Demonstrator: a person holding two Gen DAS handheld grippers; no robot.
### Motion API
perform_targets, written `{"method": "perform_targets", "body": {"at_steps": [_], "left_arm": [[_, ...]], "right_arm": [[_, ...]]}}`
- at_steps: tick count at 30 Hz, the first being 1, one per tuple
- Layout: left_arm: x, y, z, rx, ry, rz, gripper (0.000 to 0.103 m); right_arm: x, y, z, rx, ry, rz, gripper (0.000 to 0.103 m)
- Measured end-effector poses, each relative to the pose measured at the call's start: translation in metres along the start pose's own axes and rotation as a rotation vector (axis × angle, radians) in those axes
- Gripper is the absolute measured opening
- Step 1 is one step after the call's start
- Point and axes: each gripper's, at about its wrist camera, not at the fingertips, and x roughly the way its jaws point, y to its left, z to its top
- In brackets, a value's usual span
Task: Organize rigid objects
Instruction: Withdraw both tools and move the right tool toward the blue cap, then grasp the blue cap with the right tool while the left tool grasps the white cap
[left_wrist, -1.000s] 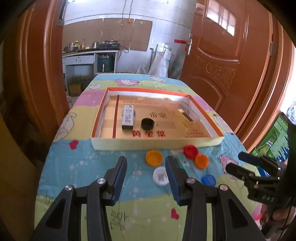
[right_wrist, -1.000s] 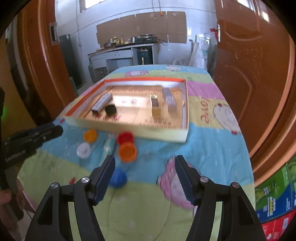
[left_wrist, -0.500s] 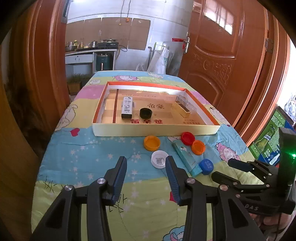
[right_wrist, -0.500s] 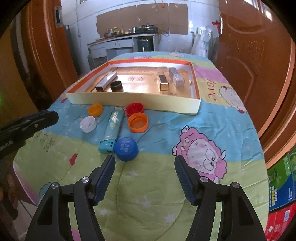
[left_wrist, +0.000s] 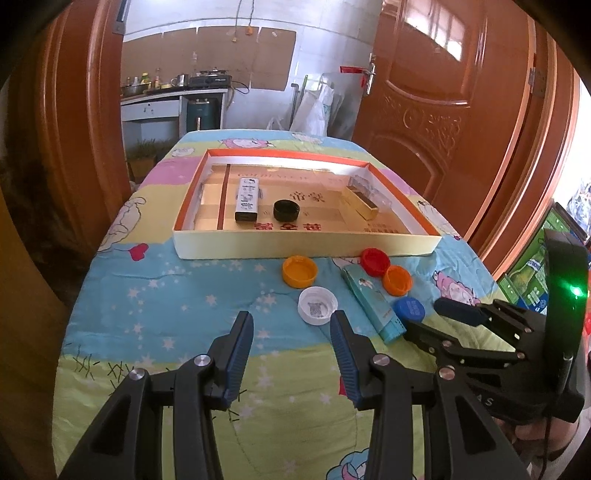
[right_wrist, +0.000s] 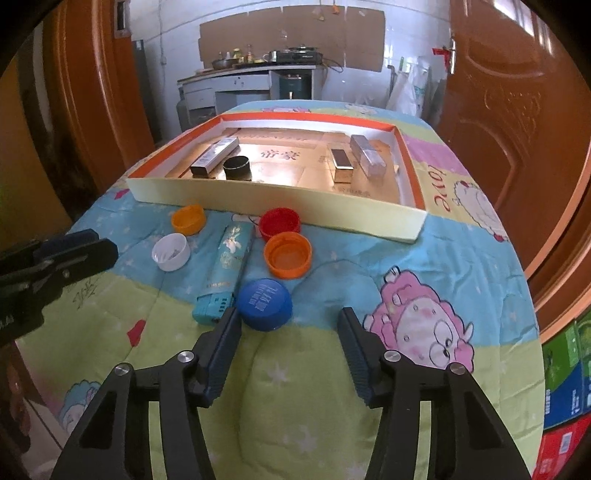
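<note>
A shallow cardboard tray (left_wrist: 303, 248) (right_wrist: 280, 199) on the table holds a silver box (left_wrist: 246, 199), a black cap (left_wrist: 286, 209) (right_wrist: 237, 168), a gold box (left_wrist: 362, 202) and a clear box (right_wrist: 367, 158). In front of it lie a yellow cap (left_wrist: 299, 271), a white cap (left_wrist: 317, 305) (right_wrist: 171, 252), a red cap (left_wrist: 375, 261), an orange cap (right_wrist: 288, 254), a blue cap (right_wrist: 263, 304) and a teal box (left_wrist: 373, 302) (right_wrist: 223, 269). My left gripper (left_wrist: 291, 332) is open just short of the white cap. My right gripper (right_wrist: 288, 325) is open just short of the blue cap.
The table wears a cartoon-print cloth (left_wrist: 166, 295). Orange wooden doors (left_wrist: 443, 92) stand at both sides. A kitchen counter (right_wrist: 251, 81) is at the back. Cartons (right_wrist: 565, 387) lie on the floor at the right. Each gripper shows in the other's view (left_wrist: 480, 332) (right_wrist: 55, 258).
Both grippers have pulled back from the tray and now look down on the caps from nearer the front edge. Both stay open. Nothing on the table moved.
</note>
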Motion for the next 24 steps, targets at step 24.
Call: {"method": "perform_targets", "body": {"at_steps": [24], "left_arm": [[0.055,-0.029,0.007,0.088,0.114,0.082,0.043]], "right_arm": [[-0.010,-0.015,-0.007,0.042,-0.037,0.037,0.031]]}}
